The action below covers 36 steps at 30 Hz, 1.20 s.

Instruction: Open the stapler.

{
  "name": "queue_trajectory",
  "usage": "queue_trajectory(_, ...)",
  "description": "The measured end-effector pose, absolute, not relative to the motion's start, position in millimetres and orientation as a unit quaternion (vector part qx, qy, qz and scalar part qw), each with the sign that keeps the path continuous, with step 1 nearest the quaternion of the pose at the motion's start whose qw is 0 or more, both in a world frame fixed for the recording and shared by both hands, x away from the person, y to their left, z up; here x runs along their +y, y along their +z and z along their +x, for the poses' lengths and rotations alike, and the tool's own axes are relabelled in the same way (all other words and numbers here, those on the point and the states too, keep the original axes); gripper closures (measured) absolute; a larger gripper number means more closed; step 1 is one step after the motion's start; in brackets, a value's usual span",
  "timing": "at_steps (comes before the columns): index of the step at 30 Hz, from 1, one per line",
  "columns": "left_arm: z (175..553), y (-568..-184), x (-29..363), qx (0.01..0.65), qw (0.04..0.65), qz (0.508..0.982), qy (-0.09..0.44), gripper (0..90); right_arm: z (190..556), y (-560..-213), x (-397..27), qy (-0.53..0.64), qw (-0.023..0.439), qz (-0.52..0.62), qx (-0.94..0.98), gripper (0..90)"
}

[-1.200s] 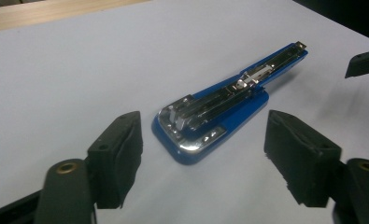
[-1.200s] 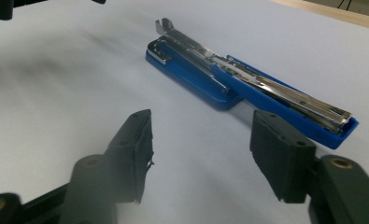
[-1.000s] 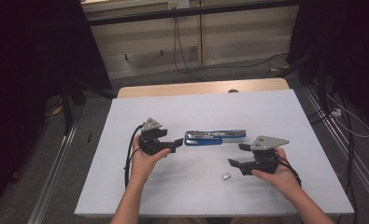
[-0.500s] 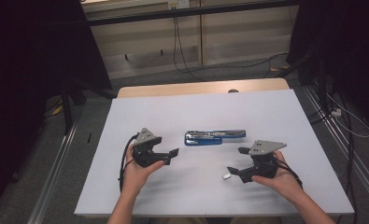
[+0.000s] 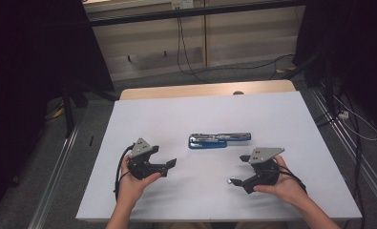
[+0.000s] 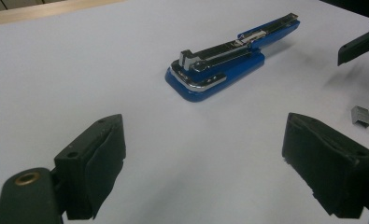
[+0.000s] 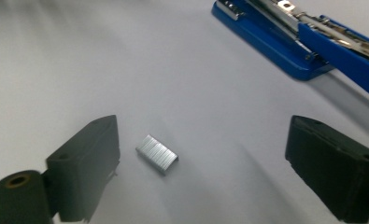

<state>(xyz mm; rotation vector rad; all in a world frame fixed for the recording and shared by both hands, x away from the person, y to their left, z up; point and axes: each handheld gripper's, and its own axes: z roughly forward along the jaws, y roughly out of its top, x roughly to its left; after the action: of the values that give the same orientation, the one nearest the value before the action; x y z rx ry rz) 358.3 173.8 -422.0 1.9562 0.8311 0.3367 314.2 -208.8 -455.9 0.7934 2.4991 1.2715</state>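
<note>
Between my right gripper's point(image 7: 201, 172) spread jaws lies the small block of staples point(image 7: 157, 154), flat on the white surface point(image 5: 281, 114) and touched by neither pad. It sits nearer the jaw on the left of the right gripper view, with its long axis running slantwise across the gap rather than square to it. That slant is what the next move turns on, I judge: closing now would catch the block by its corners, so I would roll the wrist a little first, until the pads face its long sides.

From the high view, my right gripper point(image 5: 243, 177) has the staples just ahead of its tips, while my left gripper point(image 5: 163, 165) is well apart from them on the other side. The right hand point(image 5: 284, 183) is plainly the nearer one for the pick.

The blue stapler point(image 5: 219, 140) lies open farther up the surface, between the two grippers, its long axis running across the table. In the left gripper view the stapler point(image 6: 229, 56) lies ahead and a little right of centre, its chrome staple rail exposed, with its wide heel end toward me and the far end angling away up and right. The left gripper's point(image 6: 203, 163) jaws are spread wide with nothing between them, so I take it as free to steady the stapler while the right loads.
</note>
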Motion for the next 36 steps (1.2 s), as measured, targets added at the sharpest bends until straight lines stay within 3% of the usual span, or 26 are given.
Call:
queue_trajectory(10, 358, -423, 180, 0.341, 0.480, 0.797, 0.137, 12.4, 318, -458, -210, 0.422, 0.090, 0.258, 0.865, 41.9)
queue_trajectory(22, 360, -420, 186, 0.346, 0.487, 0.790, 0.136, 10.5, 318, -460, -206, 0.418, 0.077, 0.242, 0.872, 51.9)
queue_trajectory(36, 361, -421, 188, 0.349, 0.477, 0.795, 0.137, 10.8, 315, -461, -201, 0.413, 0.064, 0.223, 0.881, 57.1)
